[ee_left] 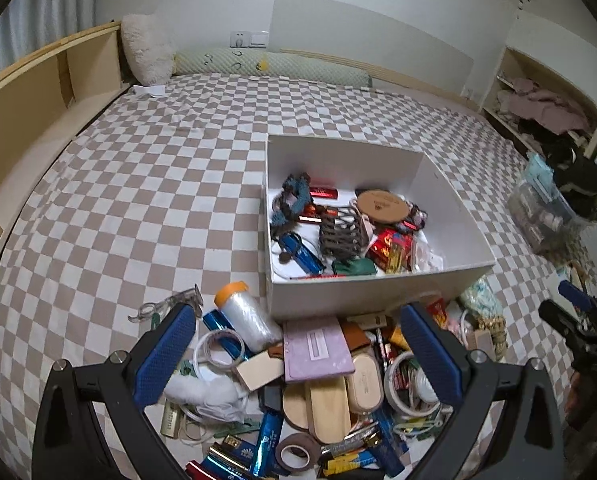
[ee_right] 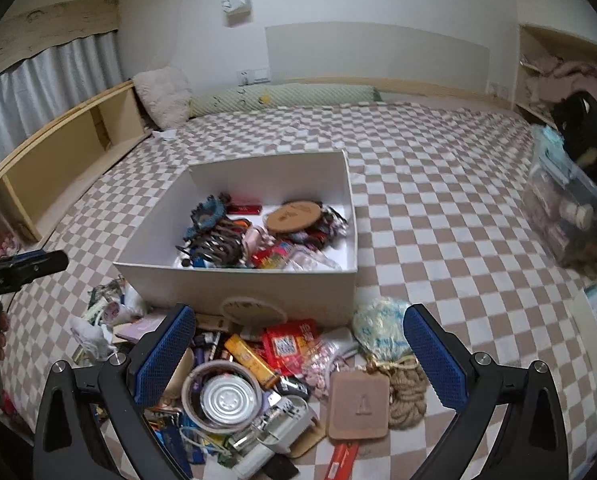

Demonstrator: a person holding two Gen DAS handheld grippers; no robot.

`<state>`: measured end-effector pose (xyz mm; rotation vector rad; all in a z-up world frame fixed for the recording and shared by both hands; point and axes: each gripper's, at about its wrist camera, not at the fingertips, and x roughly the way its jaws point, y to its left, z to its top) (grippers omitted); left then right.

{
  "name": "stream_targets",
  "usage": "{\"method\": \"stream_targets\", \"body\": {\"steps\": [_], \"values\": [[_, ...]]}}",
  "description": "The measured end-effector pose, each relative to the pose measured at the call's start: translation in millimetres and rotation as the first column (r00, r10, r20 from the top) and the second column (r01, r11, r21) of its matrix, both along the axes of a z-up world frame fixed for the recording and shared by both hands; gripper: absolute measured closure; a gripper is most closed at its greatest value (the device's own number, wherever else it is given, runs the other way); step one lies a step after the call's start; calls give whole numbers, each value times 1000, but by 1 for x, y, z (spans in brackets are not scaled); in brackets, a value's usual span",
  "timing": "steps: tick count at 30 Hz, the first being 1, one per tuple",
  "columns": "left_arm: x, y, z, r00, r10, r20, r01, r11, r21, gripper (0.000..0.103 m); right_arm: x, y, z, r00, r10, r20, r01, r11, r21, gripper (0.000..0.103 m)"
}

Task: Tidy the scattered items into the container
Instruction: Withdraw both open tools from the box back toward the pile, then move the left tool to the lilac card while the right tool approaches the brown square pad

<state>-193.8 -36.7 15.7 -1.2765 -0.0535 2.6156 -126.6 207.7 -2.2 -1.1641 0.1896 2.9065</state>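
Checkered bed (ee_left: 138, 200) carrying all items. White box (ee_left: 450, 280), mid-bed, partly filled: round cork coaster (ee_left: 382, 204), brown woven pouch (ee_left: 340, 236), red packets. Scattered pile (ee_left: 318, 380) against the box's near wall, directly beneath my left gripper (ee_left: 298, 356) and right gripper (ee_right: 300, 356); both sets of fingers apart, holding nothing.
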Motion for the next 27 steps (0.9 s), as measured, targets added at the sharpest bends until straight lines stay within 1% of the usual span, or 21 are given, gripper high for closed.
{"method": "stream_targets", "body": {"steps": [3, 6, 11, 15, 19, 21, 25, 27], "values": [[3, 6, -10, 999, -38, 20, 38, 999, -20, 0, 0, 7, -11, 999, 2, 33, -1, 999, -37, 0], [3, 11, -19, 997, -60, 48, 62, 997, -44, 0, 4, 9, -23, 999, 21, 40, -19, 999, -40, 0], [0, 16, -36, 993, -62, 100, 66, 997, -34, 0, 7, 11, -45, 999, 4, 52, -2, 1000, -28, 0], [-3, 17, -48, 989, -53, 138, 58, 998, -34, 0, 7, 7, -65, 994, 39, 99, -39, 999, -2, 0], [-6, 16, -60, 982, -42, 183, 45, 999, -12, 0, 7, 9, -80, 989, 56, 137, -57, 998, 3, 0], [-6, 16, -65, 979, -42, 201, 44, 999, -7, 2, 7, 15, -88, 985, 51, 162, -48, 999, -19, 0], [-7, 16, -73, 972, -34, 234, 35, 999, 2, 2, 8, 33, -107, 975, 2, 222, 8, 999, -44, 0], [-9, 16, -76, 968, -35, 248, 34, 999, 12, 6, 8, 44, -114, 969, -17, 245, 36, 997, -69, 0]]}}
